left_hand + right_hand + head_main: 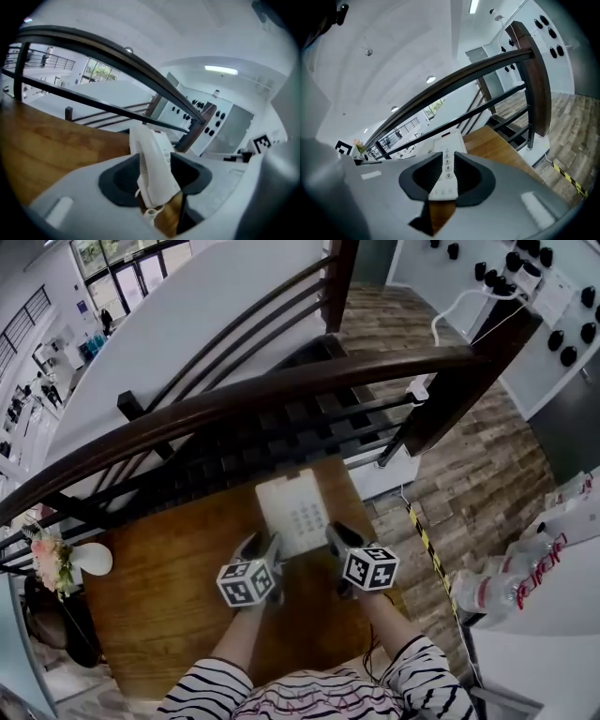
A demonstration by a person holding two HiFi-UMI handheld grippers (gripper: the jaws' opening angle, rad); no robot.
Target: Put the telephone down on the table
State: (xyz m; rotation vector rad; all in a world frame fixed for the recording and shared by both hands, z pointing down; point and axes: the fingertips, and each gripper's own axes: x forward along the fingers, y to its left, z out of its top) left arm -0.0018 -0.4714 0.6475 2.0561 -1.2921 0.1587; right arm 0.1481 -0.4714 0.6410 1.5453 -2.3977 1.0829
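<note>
A white telephone (295, 512) with a keypad sits over the far part of the brown wooden table (159, 587), between my two grippers. My left gripper (267, 547) is shut on its left side, where the handset (152, 168) stands tilted between the dark pads. A bit of white cord (151, 214) shows under its near end. My right gripper (336, 535) is shut on the right edge, and the number keys (446, 171) run up between its pads. Whether the telephone touches the tabletop I cannot tell.
A dark wooden railing (281, 390) curves just beyond the table's far edge, with stairs behind it. A white vase (92, 559) with pink flowers (52, 559) stands at the table's left end. Plastic bottles (497, 592) lie on a white counter at the right. Black-yellow tape (427, 545) marks the floor.
</note>
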